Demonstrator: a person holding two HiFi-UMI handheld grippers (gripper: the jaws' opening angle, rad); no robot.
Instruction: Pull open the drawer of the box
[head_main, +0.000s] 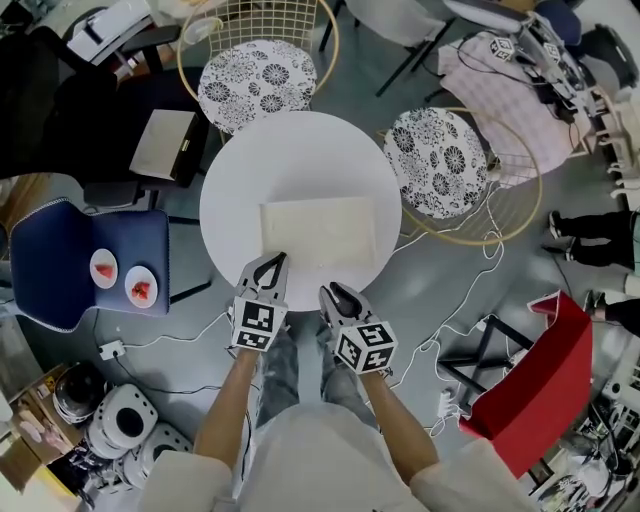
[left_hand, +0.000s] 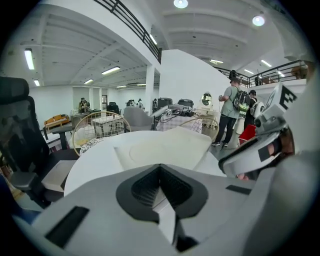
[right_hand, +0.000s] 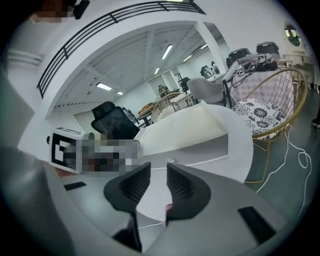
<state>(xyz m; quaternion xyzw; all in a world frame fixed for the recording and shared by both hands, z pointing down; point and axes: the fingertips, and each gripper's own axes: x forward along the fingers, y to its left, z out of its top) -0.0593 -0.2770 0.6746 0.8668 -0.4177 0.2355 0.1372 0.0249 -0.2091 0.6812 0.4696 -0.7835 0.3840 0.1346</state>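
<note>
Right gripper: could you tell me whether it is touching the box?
Apart. The head view shows a strip of bare table between the right gripper and the box.

1. Ceiling strip lights (left_hand: 112, 70) are lighting the hall brightly and evenly, and shadows are falling soft.
2. My white worktop (head_main: 230, 190) is glaring, nearly washing out.
3. Both gripper views are bending at the rims, with corners going black.
4. My right tool (right_hand: 157, 172) is looking soft up close.

The left hand-held gripper (left_hand: 160, 167), jaws together, faces the box (left_hand: 165, 146) on a table (left_hand: 95, 161).
</note>
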